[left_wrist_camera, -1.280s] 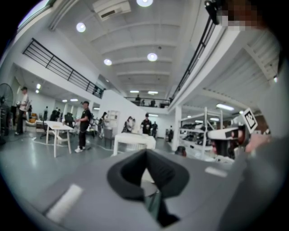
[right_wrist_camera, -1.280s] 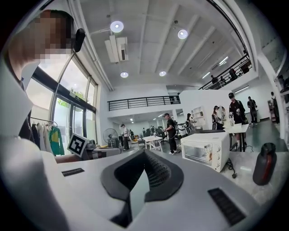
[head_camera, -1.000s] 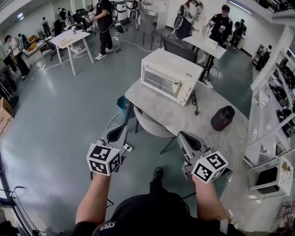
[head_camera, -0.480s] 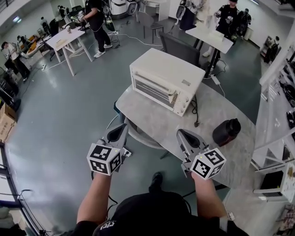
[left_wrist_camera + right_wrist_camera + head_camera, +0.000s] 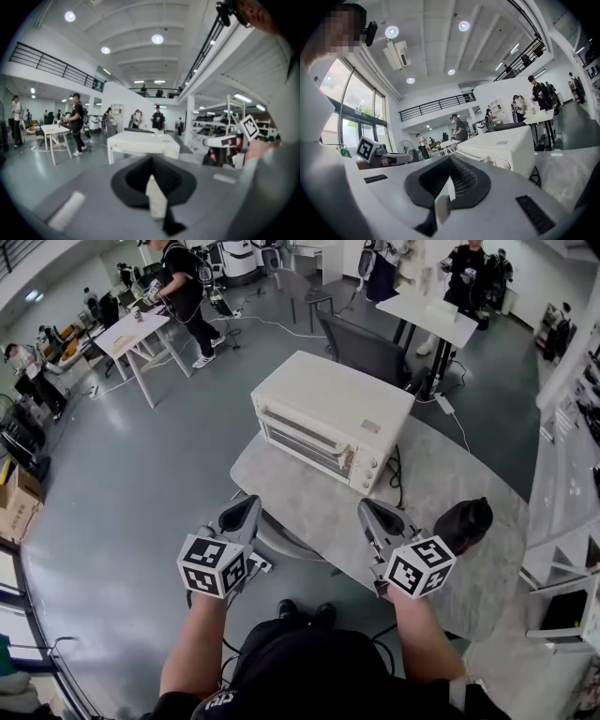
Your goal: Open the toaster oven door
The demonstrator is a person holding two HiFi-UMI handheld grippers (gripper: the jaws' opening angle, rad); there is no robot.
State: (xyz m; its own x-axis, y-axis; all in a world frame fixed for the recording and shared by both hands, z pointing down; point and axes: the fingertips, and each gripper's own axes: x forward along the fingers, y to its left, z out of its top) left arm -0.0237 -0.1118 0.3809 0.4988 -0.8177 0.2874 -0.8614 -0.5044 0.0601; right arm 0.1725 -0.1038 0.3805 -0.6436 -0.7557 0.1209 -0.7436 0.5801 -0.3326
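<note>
A cream toaster oven (image 5: 333, 413) stands on the far part of a grey table (image 5: 309, 498), with its glass door (image 5: 305, 448) closed and a bar handle along the door's top. Both grippers hover near the table's front edge, short of the oven and touching nothing. My left gripper (image 5: 251, 502) is shut and empty, over the table's left rim. On the other side, my right gripper (image 5: 365, 506) is shut and empty above the tabletop. The oven (image 5: 143, 143) lies straight ahead in the left gripper view. In the right gripper view the oven (image 5: 501, 147) sits slightly right.
A dark bottle (image 5: 462, 524) stands on the table just right of my right gripper. The oven's cord (image 5: 399, 470) trails on the tabletop. A black chair (image 5: 364, 348) is behind the table, and a grey chair (image 5: 281, 538) tucks under it. Shelves (image 5: 562, 521) line the right side.
The oven and table have come nearer in the head view. Both grippers stay shut and level, now over the table's front edge. The bottle now sits close beside the right gripper.
</note>
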